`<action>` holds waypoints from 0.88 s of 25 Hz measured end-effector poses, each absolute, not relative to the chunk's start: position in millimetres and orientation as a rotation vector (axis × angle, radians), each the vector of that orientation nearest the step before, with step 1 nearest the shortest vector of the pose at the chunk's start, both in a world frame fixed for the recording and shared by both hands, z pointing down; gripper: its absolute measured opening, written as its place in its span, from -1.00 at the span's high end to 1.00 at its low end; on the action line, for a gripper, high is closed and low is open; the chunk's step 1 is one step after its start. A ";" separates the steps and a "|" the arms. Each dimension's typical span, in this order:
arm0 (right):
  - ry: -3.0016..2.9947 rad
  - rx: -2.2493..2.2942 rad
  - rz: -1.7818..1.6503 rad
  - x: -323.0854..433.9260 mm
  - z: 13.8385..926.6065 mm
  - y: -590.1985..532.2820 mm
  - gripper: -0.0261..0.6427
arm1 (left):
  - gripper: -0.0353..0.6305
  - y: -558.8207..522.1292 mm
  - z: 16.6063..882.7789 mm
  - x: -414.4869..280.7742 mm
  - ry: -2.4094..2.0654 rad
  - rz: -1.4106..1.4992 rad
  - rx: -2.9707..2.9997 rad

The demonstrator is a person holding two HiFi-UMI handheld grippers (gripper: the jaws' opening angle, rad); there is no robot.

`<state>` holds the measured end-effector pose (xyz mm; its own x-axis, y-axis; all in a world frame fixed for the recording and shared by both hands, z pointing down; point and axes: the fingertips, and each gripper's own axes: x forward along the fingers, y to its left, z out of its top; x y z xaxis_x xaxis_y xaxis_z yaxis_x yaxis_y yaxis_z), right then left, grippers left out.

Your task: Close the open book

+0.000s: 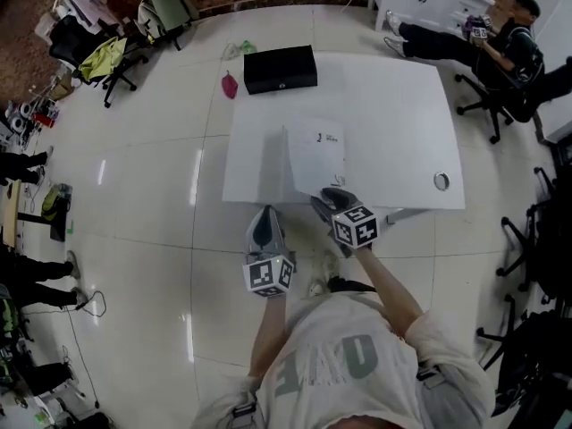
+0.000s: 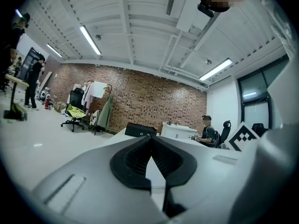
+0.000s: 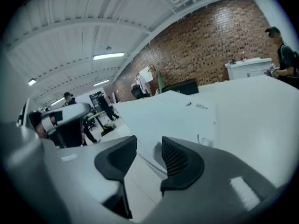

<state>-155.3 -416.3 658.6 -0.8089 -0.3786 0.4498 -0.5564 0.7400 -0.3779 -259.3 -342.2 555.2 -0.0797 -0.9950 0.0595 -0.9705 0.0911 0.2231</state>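
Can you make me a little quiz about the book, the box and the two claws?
1. True or false: the black box sits on top of the white book.
2. One claw has its jaws apart. Which? A) left B) right C) both
3. Fill in: the book lies on the white ____.
Key: 1 false, the box stands apart from the book, at a far corner. 2 B: the right claw is open, the left claw shut. 3 table.
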 end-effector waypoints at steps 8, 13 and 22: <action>-2.481 0.672 0.714 -182.1 688.9 -411.7 0.37 | 0.86 -311.9 567.8 -298.8 -2.226 -0.181 1.868; -2.496 0.599 0.768 -201.0 684.5 -398.9 0.12 | 0.86 -304.3 567.3 -314.5 -2.224 -0.192 1.856; -2.671 0.780 0.692 -172.0 618.0 -402.8 0.29 | 0.86 -298.5 549.0 -311.7 -2.219 -0.226 1.916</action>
